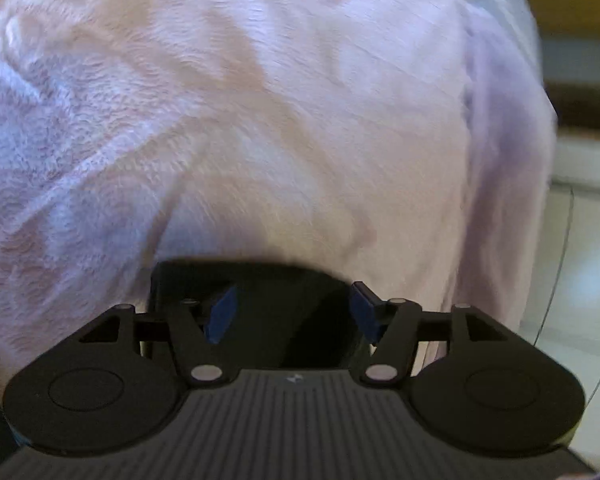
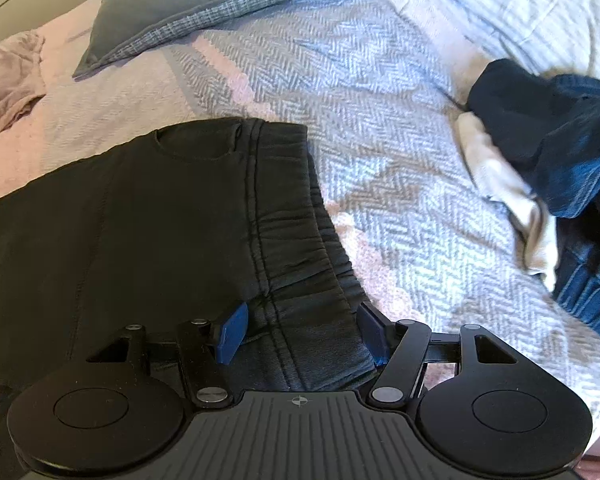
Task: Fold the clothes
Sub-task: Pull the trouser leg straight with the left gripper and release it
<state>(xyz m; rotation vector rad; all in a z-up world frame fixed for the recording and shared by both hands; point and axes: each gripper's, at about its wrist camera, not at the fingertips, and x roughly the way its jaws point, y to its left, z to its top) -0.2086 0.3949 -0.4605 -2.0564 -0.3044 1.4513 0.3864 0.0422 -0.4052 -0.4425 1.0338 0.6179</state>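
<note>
Black trousers (image 2: 148,216) lie flat on the bed, with the waistband toward the right. My right gripper (image 2: 302,334) stands open at the near end of the waistband, and the stitched band lies between its blue pads (image 2: 232,332). In the left wrist view, my left gripper (image 1: 293,312) is also open, with a piece of dark cloth (image 1: 300,304) between its blue pads (image 1: 222,314). I cannot tell whether that cloth belongs to the trousers. A fuzzy pink blanket (image 1: 240,120) fills the rest of that view, which is blurred.
A herringbone bed cover (image 2: 380,140) spreads under the trousers. A grey pillow (image 2: 188,4) lies at the back and a crumpled pink garment (image 2: 8,76) at the far left. At the right is a heap of blue jeans (image 2: 572,152) and white cloth (image 2: 500,176). Pale floor tiles (image 1: 580,272) show past the blanket's right edge.
</note>
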